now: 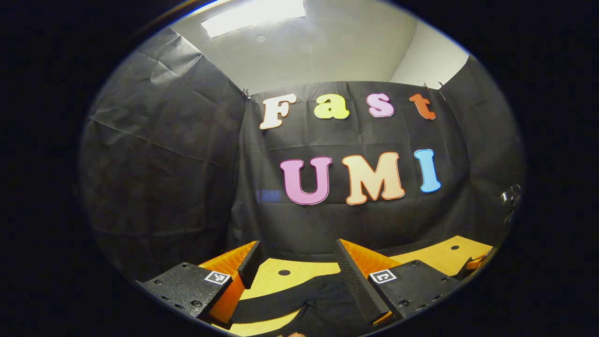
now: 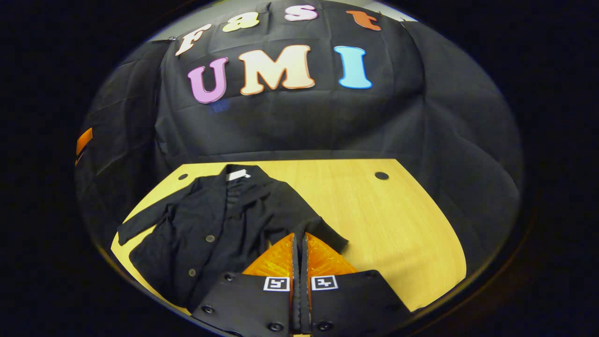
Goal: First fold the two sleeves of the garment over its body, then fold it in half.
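Pressed together at the bottom of the right gripper view, the right tongs [image 2: 299, 252], fingers meeting with barely a slit between, no cloth plainly pinched; hovered over the near sleeve's cuff. Spread wide in the left gripper view, the left tongs [image 1: 299, 262], nothing held, above dark cloth.

Beyond them lay the garment [image 2: 220, 224], a dark buttoned jacket, flat on the left part of the tabletop [image 2: 398, 224], collar toward the wall, one sleeve [image 2: 145, 220] stretched out leftward, the other sleeve [image 2: 323, 231] just under the right tongs.

Judged best: pinch each cuff at its very edge, lift low, carry straight across the chest, lay flat without dragging the body.

Counted: one garment, two sleeves, two buttons visible, two tabletop holes, two tongs.
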`<state>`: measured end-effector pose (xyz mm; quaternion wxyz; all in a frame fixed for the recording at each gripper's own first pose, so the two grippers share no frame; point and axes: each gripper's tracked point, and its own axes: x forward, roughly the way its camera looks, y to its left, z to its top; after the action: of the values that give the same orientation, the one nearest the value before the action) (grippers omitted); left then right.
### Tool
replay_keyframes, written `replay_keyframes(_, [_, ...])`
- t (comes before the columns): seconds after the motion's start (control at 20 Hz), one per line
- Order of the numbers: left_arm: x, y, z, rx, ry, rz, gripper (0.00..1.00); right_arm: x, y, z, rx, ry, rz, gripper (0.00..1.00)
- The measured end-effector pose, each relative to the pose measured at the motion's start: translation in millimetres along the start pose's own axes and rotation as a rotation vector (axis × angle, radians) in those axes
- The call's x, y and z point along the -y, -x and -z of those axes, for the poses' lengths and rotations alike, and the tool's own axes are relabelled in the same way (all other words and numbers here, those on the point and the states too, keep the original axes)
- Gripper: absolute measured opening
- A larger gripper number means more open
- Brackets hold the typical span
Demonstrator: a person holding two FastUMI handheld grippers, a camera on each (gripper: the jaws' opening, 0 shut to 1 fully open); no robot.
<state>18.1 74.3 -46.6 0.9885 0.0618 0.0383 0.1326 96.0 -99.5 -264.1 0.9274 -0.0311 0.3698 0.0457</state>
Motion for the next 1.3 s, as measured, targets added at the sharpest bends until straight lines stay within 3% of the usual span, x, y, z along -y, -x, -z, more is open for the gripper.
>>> replay_keyframes(0.35, [-59,-21,22,-0.030,-0.003,-0.024,0.92,-91,-28,-42,0.038,0.078,-0.071,0.02])
replay_keyframes(0.9, [-146,-41,63,-0.090,0.004,0.003,0.92,-239,-74,-67,0.075,0.131,-0.131,0.02])
replay_keyframes(1.3, [-210,-39,88,-0.145,0.010,-0.071,0.93,-316,-128,-66,0.036,0.195,-0.156,0.02])
